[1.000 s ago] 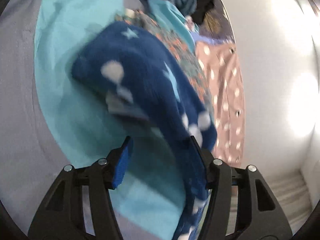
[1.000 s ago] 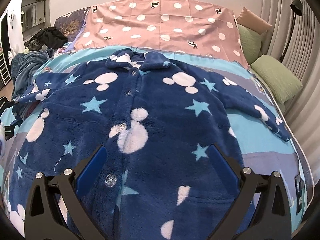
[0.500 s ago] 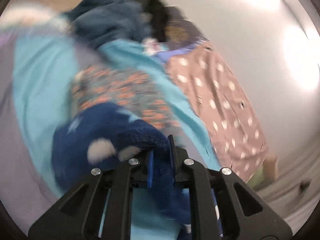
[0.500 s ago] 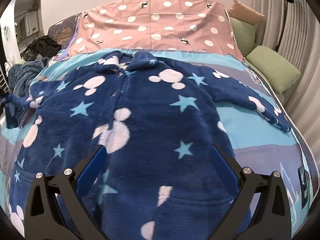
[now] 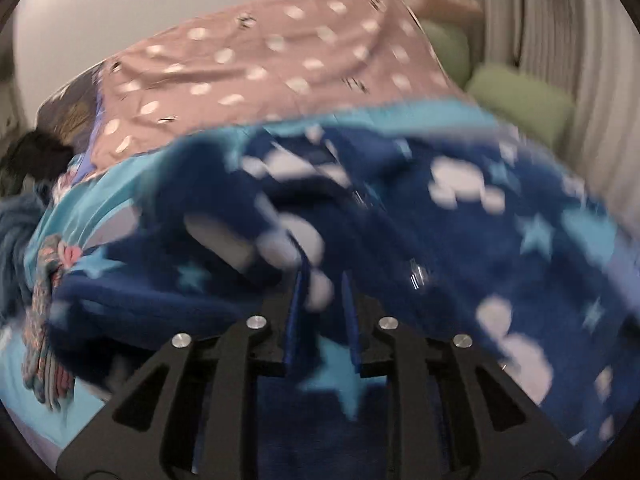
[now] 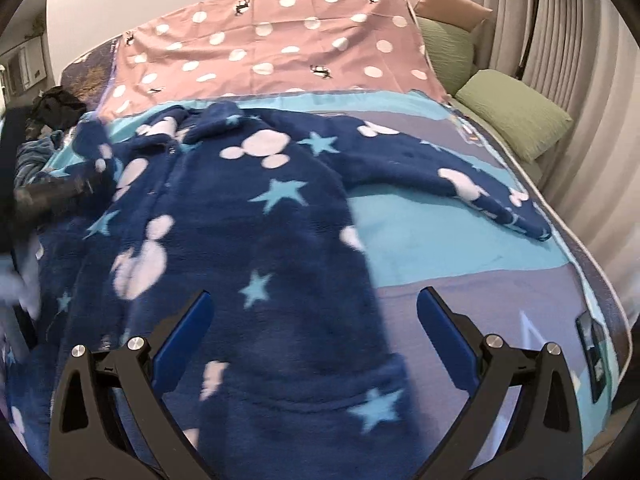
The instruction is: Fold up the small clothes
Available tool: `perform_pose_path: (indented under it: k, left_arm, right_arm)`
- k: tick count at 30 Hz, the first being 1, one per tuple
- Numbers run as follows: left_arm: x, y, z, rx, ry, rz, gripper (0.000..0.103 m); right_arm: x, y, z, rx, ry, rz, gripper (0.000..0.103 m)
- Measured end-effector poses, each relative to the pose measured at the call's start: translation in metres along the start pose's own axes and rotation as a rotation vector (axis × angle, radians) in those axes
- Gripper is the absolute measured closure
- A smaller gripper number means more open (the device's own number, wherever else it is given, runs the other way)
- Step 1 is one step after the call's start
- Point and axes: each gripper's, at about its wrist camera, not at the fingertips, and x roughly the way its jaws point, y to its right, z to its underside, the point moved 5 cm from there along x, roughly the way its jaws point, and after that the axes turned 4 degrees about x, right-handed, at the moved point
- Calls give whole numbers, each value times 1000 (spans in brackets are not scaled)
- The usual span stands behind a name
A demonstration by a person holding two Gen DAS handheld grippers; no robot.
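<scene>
Left tongs [image 5: 320, 308] are seen clamped on a fold of the navy fleece robe [image 6: 248, 240], the sleeve fabric pinched between the blue pads [image 5: 294, 320]; the view there is heavily blurred. Right tongs [image 6: 314, 332] are held wide apart above the lower half of the robe, nothing between the pads, no cloth touched as far as can be told.

Now the scene, biggest first. The bed [image 6: 480, 288] is covered by a sheet in turquoise and lilac bands, and the robe is spread front-up across its middle, collar toward the far side. Beyond the collar a pink polka-dot cloth [image 6: 280, 48] is laid flat across the far part of the bed. The robe is patterned with white mouse-head shapes and pale blue stars, and a row of buttons is seen down its front. One sleeve [image 6: 460, 176] is stretched out flat toward the bed's right edge. The other sleeve [image 5: 224, 208] is lifted and bunched over the chest, gripped by the left tongs; in the right wrist view that gripper is glimpsed at the left edge as a dark blur [image 6: 52, 192].

Two green pillows [image 6: 516, 112] are stacked at the far right by the curtain, a tan cushion [image 6: 448, 10] behind them. A dark heap of clothes [image 6: 56, 108] is seen at the far left. A floral garment [image 5: 48, 320] lies beside the robe, at the left edge.
</scene>
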Motion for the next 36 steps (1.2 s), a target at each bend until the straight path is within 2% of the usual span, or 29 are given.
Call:
perform_pose_path:
  k: [2, 5, 7, 8, 10, 11, 13, 15, 16, 20, 24, 25, 26, 27, 28, 30, 31, 32, 34, 36]
  left_arm:
    - [3, 1, 6, -1, -9, -5, 75]
    - [-6, -21, 11, -113, 29, 46, 69]
    - [-7, -40, 15, -197, 57, 84, 68]
    - [-7, -41, 17, -221, 62, 97, 68]
    - [-2, -47, 18, -266, 61, 126, 68]
    - [-1, -48, 19, -278, 60, 135, 68]
    - [2, -49, 20, -290, 51, 144, 68]
    - [4, -48, 21, -289, 39, 145, 68]
    - [5, -47, 21, -289, 35, 146, 68]
    - [5, -48, 22, -300, 35, 155, 68]
    - [6, -49, 22, -305, 28, 163, 68]
    - [7, -49, 22, -304, 26, 164, 68]
    - [7, -49, 22, -305, 26, 165, 68]
    - [7, -50, 22, -307, 27, 166, 68]
    - [6, -50, 22, -309, 29, 166, 68]
    - [2, -51, 21, -309, 46, 158, 68]
    - [-1, -50, 21, -306, 60, 148, 65]
    - [-4, -50, 20, -301, 71, 139, 58]
    - [-11, -49, 20, -291, 95, 88, 50]
    - [-17, -51, 20, -292, 108, 28, 48]
  right_arm:
    - [1, -2, -7, -18, 4, 0, 1]
    - [2, -19, -24, -45, 10, -48, 1]
    - [4, -39, -40, -70, 24, -111, 1]
    - [6, -51, -47, -85, 23, -150, 3]
    - [11, -72, -61, -103, 17, -240, 14]
    - [18, -87, -72, -101, -3, -318, 16]
    - [35, -117, -93, -78, -82, -474, 20]
    - [53, -145, -112, -58, -148, -559, 21]
    - [60, -155, -120, -57, -166, -570, 21]
    - [113, -199, -150, -37, -242, -523, 21]
    - [155, -227, -154, 36, -344, -517, 21]
    - [158, -230, -154, 54, -349, -526, 33]
    - [159, -236, -154, 62, -365, -578, 54]
    - [154, -238, -156, 60, -374, -601, 96]
    - [146, -235, -160, 68, -345, -608, 95]
    - [114, -224, -172, 40, -231, -618, 96]
    - [96, -214, -177, 35, -180, -626, 96]
    - [86, -206, -180, 35, -147, -624, 96]
    - [59, -173, -184, 55, -67, -604, 96]
    - [47, -140, -184, 86, -12, -570, 96]
